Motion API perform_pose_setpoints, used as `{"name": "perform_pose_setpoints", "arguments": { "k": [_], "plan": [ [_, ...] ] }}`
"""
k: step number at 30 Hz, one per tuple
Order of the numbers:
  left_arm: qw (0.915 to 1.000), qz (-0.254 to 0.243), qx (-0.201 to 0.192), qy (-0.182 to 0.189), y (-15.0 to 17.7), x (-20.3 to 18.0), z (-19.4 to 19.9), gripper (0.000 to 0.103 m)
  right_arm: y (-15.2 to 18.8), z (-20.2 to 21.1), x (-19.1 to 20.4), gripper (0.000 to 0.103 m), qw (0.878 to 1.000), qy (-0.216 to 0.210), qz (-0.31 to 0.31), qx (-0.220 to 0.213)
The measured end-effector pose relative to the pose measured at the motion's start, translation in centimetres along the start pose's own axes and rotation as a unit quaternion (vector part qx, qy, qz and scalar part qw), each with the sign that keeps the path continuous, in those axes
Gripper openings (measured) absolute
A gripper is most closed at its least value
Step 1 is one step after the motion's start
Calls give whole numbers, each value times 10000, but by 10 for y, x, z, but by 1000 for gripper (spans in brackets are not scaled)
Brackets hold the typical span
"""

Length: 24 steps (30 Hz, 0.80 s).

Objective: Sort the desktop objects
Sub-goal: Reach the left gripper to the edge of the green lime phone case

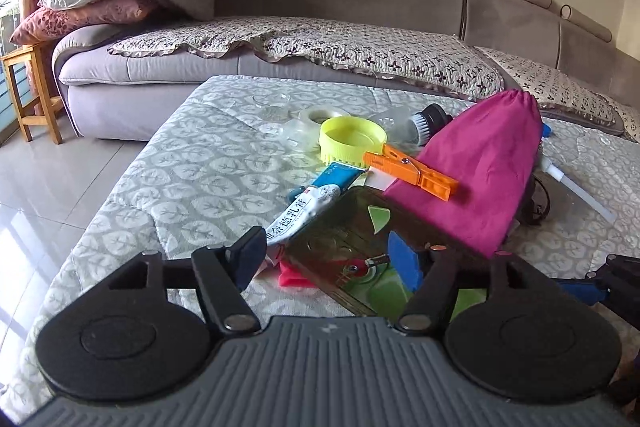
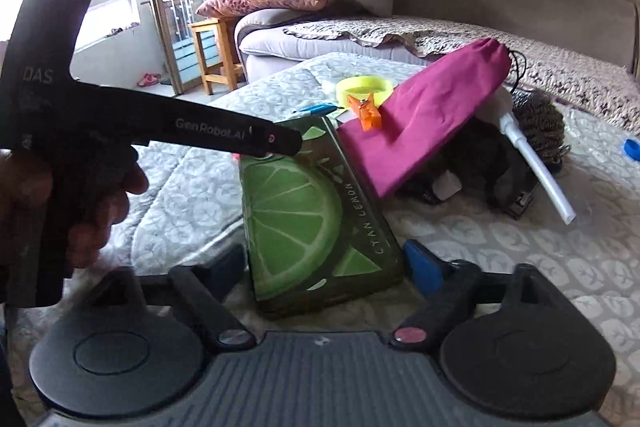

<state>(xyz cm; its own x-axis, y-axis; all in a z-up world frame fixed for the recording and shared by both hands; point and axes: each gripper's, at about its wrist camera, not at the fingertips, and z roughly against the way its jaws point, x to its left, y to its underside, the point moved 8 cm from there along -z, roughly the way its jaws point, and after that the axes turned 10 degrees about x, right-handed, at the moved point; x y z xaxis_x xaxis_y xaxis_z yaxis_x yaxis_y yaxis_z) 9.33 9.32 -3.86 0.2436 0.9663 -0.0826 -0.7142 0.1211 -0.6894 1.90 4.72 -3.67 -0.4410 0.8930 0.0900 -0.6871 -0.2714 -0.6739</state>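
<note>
Right wrist view, frame centre: right gripper open around lime box; lifting may topple pink pouch. Left gripper open.

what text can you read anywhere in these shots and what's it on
"CYAN LEMON": along the lime box.
"GenRobot.AI": on the left gripper's arm, seen from the right wrist view.
"DAS": on its body; smaller print below is too blurred.
Chinese characters on the white tube: too unclear to quote surely.
Nothing else readable.
</note>
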Motion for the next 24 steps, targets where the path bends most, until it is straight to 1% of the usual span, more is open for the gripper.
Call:
{"name": "perform_pose_setpoints", "arguments": {
  "k": [1, 2, 3, 4, 5, 6, 8, 10, 12, 13, 14, 16, 19, 20, 21, 22, 23, 24],
  "plan": [
    [10000, -7, 13, -29, 0, -1, 1, 62, 0, 0, 0, 83, 10000, 14, 11, -7],
    [10000, -25, 66, 19, 1, -4, 2, 52, 1, 1, 1, 83, 10000, 33, 12, -16],
    [9999, 48, 146, -62, 1, -3, 2, 46, 2, 2, 0, 83, 10000, 53, 15, -8],
    [9998, 126, 168, -36, 1, -1, 3, 44, 3, 3, 0, 83, 10000, 49, 19, -19],
    [9996, 194, 191, -71, 1, 2, 4, 27, 4, 4, 0, 83, 10000, 82, 18, -18],
    [9994, 276, 204, -101, 0, 6, 5, 24, 5, 5, -1, 83, 10000, 86, 19, -28],
    [9987, 423, 272, 52, 1, 10, 6, 23, 6, 7, 0, 82, 10000, 84, 31, -32],
    [9992, 345, 223, -7, 3, 9, 8, 23, 8, 8, 0, 82, 9999, 81, 79, -39],
    [9993, 333, 139, -102, 7, 7, 11, 28, 10, 10, 1, 82, 9999, 92, 114, -47],
    [9993, 324, 129, -150, 9, 7, 13, 36, 12, 12, 0, 82, 9999, 93, 111, -39],
    [9993, 330, 150, -109, 10, 7, 13, 37, 14, 13, -1, 82, 9999, 83, 102, -29],
    [9992, 360, 180, 56, 10, 5, 14, 37, 17, 18, -4, 82, 9999, 58, 63, -53],
    [9978, 442, 243, 431, 10, -2, 11, 36, 20, 22, -11, 82, 9998, -141, -81, -116],
    [9971, 464, 304, 528, 11, -5, 10, 38, 20, 23, -13, 82, 9997, -176, -134, -130],
    [9971, 460, 306, 530, 11, -8, 9, 38, 21, 24, -15, 82, 9996, -204, -161, -128],
    [9972, 444, 322, 514, 10, -9, 8, 35, 22, 25, -17, 82, 9995, -214, -191, -130],
    [9970, 480, 351, 498, 10, -9, 8, 30, 22, 25, -18, 82, 9995, -195, -205, -120],
    [9961, 565, 396, 549, 9, -8, 7, 29, 23, 25, -18, 82, 9996, -184, -195, -117]
  ]
}}
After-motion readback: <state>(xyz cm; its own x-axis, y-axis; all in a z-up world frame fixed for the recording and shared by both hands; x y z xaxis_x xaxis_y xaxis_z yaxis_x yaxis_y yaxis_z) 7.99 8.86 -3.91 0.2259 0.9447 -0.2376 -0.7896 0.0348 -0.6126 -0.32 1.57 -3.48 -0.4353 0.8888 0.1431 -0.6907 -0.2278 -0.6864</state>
